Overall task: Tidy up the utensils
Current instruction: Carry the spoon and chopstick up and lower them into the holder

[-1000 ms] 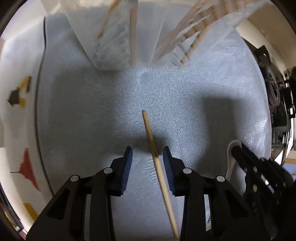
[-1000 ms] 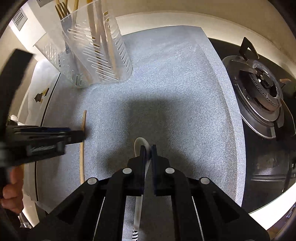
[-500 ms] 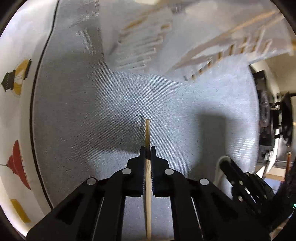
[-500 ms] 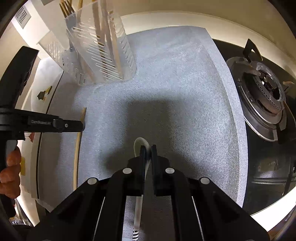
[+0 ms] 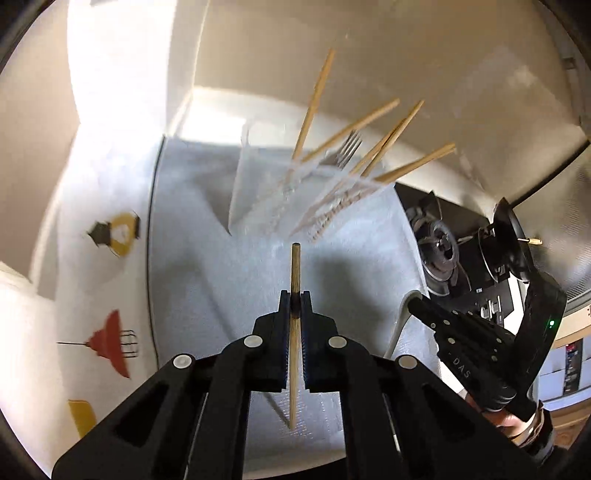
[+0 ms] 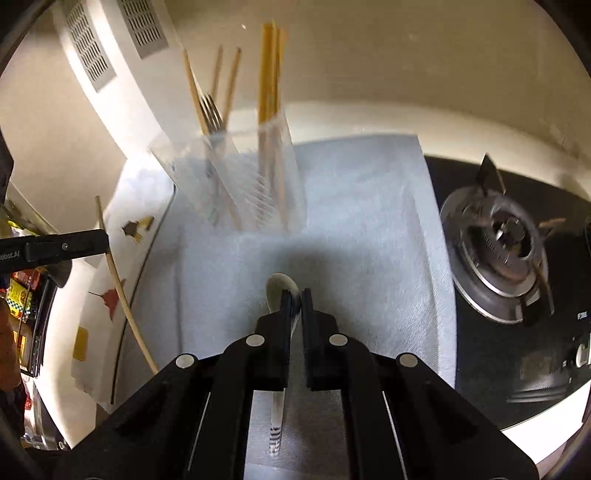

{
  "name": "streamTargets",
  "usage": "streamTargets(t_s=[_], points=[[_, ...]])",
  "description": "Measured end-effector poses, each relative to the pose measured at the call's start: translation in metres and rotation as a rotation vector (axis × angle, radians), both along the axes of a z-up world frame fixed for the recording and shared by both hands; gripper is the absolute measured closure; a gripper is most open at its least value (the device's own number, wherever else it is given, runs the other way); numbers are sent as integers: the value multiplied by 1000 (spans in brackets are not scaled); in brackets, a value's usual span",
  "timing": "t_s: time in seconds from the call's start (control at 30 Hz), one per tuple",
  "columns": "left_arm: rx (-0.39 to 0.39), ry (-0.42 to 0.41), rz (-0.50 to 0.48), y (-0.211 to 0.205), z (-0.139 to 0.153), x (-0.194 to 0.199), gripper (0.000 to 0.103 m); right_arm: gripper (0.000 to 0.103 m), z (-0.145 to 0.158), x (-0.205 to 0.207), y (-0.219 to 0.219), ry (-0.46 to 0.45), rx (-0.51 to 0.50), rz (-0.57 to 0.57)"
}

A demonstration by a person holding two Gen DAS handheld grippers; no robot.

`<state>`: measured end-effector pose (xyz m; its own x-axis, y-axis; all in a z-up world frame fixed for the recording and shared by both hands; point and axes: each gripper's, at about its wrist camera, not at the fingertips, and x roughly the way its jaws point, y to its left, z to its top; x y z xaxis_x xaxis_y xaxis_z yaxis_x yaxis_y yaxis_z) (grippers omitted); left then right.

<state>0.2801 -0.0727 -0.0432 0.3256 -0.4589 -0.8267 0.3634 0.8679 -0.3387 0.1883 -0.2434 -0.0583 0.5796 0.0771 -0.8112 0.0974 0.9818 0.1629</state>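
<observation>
While both jaws pinch chopstick (image 5: 294, 269) and spoon (image 6: 279, 289), only right wrist shows vents (image 6: 144, 26).

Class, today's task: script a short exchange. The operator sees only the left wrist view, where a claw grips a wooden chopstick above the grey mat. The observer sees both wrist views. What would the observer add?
Operator: My left claw is shut on the chopstick. Beside it I see only a white handle. What does the right claw hold?
Observer: The right claw is shut on a white spoon, bowl forward, with a striped mark at the handle's end.
Operator: How is the fork placed in the holder?
Observer: It stands tines up in the section on the left of the right wrist view. The other section seems to hold only stored chopsticks.
</observation>
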Motion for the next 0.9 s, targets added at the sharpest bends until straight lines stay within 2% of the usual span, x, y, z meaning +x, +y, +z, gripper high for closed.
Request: streamTargets(t_s=[0.43, 0.9], points=[[-2, -181, 5, 8, 51, -16, 98, 98, 53, -13, 10, -149, -42, 26], [-28, -375, 24, 17, 128, -10, 98, 98, 123, 4, 18, -284, -88, 66]])
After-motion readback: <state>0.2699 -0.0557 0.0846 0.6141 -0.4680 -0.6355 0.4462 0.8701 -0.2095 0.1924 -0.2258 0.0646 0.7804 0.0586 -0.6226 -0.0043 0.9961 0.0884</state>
